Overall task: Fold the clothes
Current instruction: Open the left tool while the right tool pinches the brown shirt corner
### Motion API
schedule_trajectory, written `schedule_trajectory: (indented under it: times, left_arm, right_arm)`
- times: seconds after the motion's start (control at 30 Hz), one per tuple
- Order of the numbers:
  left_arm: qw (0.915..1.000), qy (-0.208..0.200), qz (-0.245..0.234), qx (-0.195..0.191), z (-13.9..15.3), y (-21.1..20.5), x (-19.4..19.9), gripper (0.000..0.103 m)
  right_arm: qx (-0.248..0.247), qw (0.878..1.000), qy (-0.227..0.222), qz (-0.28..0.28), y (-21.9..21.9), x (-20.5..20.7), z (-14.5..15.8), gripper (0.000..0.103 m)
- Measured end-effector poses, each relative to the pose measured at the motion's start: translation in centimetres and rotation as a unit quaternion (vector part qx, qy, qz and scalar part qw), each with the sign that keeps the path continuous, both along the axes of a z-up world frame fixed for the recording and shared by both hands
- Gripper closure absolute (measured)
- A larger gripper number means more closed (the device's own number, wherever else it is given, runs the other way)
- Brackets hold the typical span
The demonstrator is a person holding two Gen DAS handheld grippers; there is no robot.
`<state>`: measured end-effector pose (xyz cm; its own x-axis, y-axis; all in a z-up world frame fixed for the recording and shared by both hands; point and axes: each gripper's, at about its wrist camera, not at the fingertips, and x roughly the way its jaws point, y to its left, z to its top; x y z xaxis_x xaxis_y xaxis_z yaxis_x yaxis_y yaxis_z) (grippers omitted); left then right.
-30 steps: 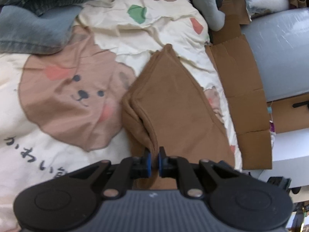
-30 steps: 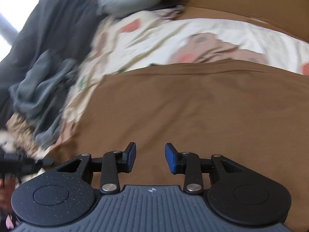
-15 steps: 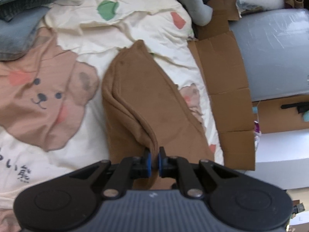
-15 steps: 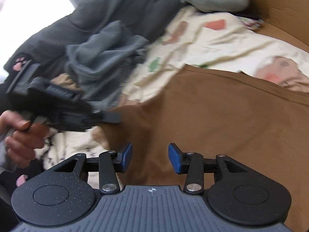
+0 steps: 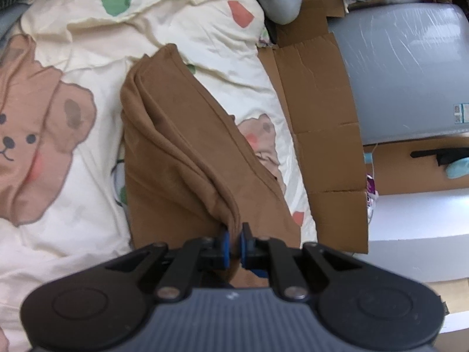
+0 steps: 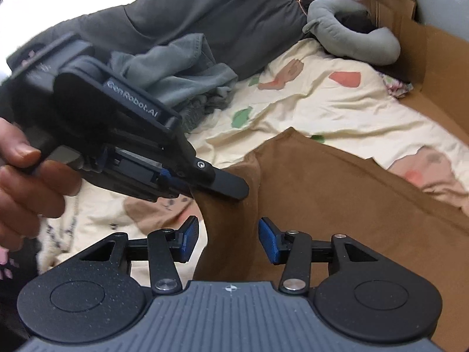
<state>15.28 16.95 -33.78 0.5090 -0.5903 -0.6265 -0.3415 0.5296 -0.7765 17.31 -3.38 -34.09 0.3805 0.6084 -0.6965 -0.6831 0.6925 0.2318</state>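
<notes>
Brown cloth, a soft garment (image 5: 181,158), lies on the bed across a cream sheet (image 5: 187,20) printed with bears. In the left wrist view it is already doubled over along its length, with a thick rolled fold down one side and a second layer under it, so at least one fold looks done. It is not yet a neat, flat packet: the near end is lifted off the sheet and the layers bulge.

That raised end is pinched in the left tool (image 5: 234,245), whose blue pads are pressed together on a bunch of the brown cloth. In the right wrist view the same tool (image 6: 187,184) shows from the side, held by a hand (image 6: 26,176), with the cloth hanging from its tip. The right tool (image 6: 228,239) hovers just above the garment, its jaws opening, brown cloth beneath the gap but not gripped by either pad.

What is left, by my reading, is another fold crosswise and some smoothing. Further off, a heap of grey clothes (image 6: 187,73) near the dark pillow looks unfolded, so more pieces probably wait.
</notes>
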Motion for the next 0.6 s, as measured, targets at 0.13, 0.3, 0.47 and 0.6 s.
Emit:
schedule_trajectory:
  times: [0.13, 0.3, 0.47, 0.6]
  left_arm:
    - [0.9997, 0.008, 0.006, -0.022, -0.4, -0.5, 0.5, 0.096]
    - [0.9997, 0.015, 0.0, -0.017, 0.1, -0.8, 1.1, 0.095]
    - [0.9999, 0.006, 0.016, 0.0, 1.6, 0.3, 1.3, 0.06]
    - [0.9991, 0.01, 0.022, 0.036, 1.7, 1.9, 1.6, 0.044]
  right_arm:
    - [-0.03, 0.999, -0.006, -0.012, 0.9, 0.3, -0.4, 0.067]
    - [-0.03, 0.999, 0.011, -0.035, 0.4, 1.0, -0.9, 0.1]
    - [-0.021, 0.999, 0.005, -0.041, -0.5, 1.2, -0.4, 0.101]
    - [-0.016, 0.999, -0.001, -0.038, -0.6, 1.1, 0.0, 0.101]
